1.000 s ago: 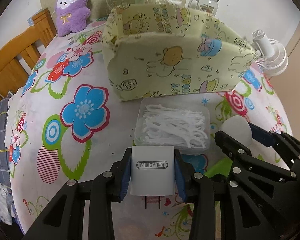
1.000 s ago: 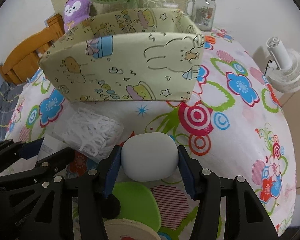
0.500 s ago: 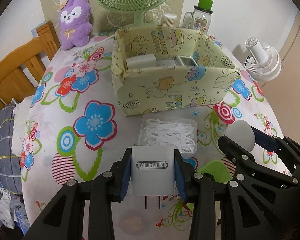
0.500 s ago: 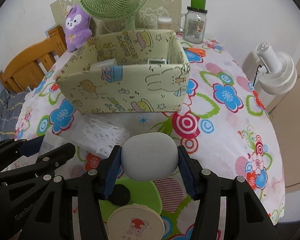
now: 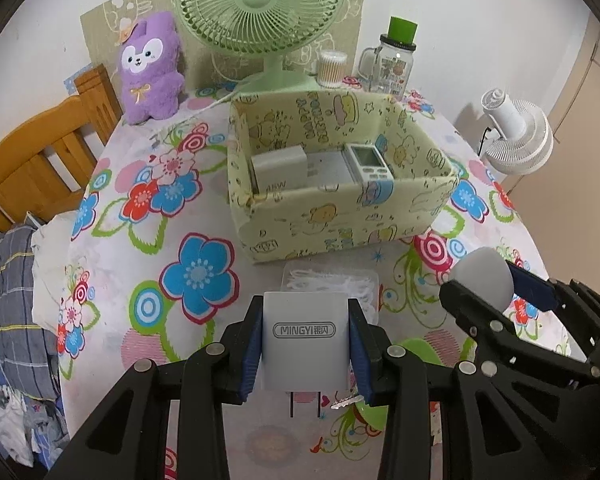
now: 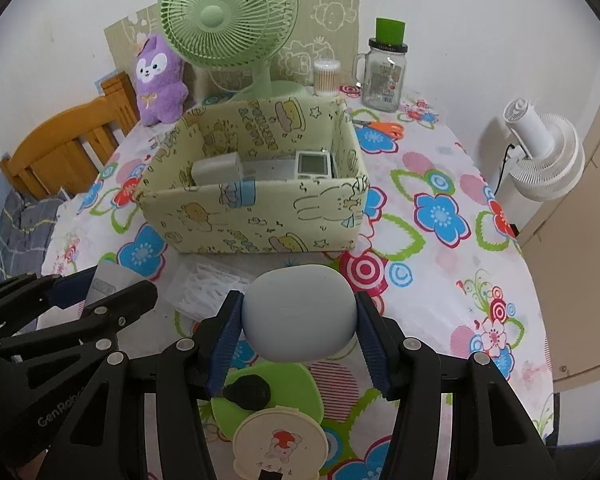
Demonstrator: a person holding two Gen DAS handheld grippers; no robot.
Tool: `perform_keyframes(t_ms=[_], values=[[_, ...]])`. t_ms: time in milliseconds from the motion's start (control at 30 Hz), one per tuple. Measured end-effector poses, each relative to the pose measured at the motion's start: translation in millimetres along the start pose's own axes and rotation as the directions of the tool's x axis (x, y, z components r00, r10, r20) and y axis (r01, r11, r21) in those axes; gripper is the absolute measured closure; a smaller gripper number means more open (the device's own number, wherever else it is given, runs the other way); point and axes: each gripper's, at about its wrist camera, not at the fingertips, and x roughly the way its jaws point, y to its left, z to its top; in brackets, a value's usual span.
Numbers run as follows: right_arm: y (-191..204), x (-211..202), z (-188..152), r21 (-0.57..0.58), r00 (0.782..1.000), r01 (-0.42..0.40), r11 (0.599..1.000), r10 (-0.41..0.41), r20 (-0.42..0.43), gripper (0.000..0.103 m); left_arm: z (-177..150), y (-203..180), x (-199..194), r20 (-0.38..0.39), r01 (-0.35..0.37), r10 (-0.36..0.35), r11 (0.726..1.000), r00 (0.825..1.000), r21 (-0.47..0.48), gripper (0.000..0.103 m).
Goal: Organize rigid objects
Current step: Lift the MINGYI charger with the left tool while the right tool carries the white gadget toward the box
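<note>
The left wrist view shows the left gripper angled down, fingers clamped on a white charger, prongs showing, box at twelve o'clock. The right wrist view alone shows orange scissors; the right gripper pinches a rounded white case above the table.

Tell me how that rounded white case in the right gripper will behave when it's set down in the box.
The case looks smooth and pebble-shaped, so it may slip between the fingers if the grip loosens. With its curved sides it will probably rock or slide rather than sit still. It seems rigid: it shows no dent under the right gripper.
</note>
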Motion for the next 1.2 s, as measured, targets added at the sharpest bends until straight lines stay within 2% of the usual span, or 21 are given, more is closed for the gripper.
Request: perform_keyframes(t_ms=[667,1200], values=[[-13,-26,26,0.012,0.999,-0.017,1.000,0.016,0.046,0.045,30,-16,-26,0.057,-0.022,0.021,1.000,0.998,0.017,0.064],[-23,-43,53,-0.010,0.996,-0.010,1.000,0.010,0.085,0.045,50,-23,-45,0.112,-0.029,0.033,0.999,0.993,-0.041,0.064]])
